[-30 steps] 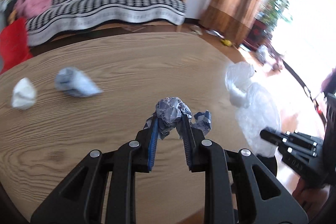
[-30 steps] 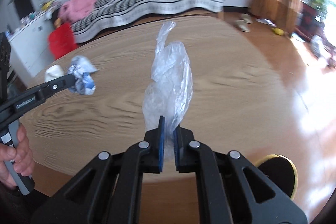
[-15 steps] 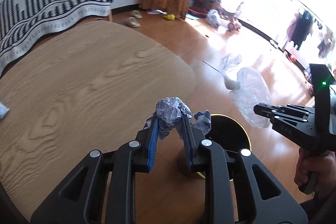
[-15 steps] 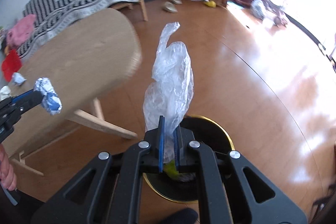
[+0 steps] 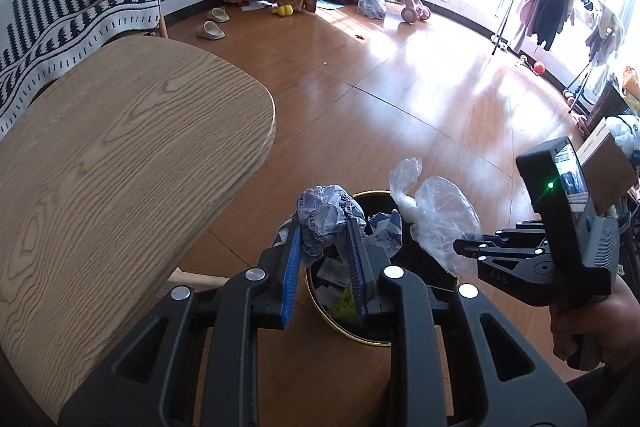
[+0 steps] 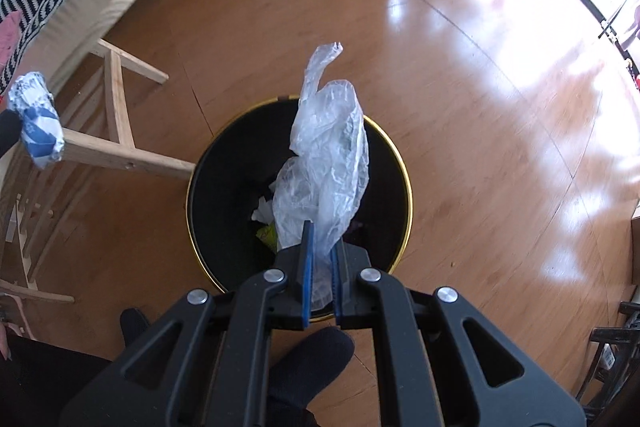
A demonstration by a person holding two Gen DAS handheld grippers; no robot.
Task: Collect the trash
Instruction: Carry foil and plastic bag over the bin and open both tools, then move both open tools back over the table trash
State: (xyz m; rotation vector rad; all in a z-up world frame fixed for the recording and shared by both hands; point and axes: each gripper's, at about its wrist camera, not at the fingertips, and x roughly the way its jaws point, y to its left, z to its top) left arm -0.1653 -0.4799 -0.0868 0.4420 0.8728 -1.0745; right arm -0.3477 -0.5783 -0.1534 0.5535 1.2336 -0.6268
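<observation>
The right gripper [image 6: 320, 263] is clenched on a clear plastic bag [image 6: 324, 163]. The bag hangs right over the black bin [image 6: 208, 187] in the middle of the right wrist picture. The left gripper [image 5: 326, 259] squeezes a ball of crumpled paper [image 5: 324, 211]. In the left wrist picture the ball sits at the bin's near edge, low in the middle, beside the wooden table [image 5: 120, 155]. To do this well, let the bag go first, since it looks lined up. The paper ball probably needs to go a bit more over the hole before letting go, so it does not bounce off the gold rim [image 6: 408, 195].
</observation>
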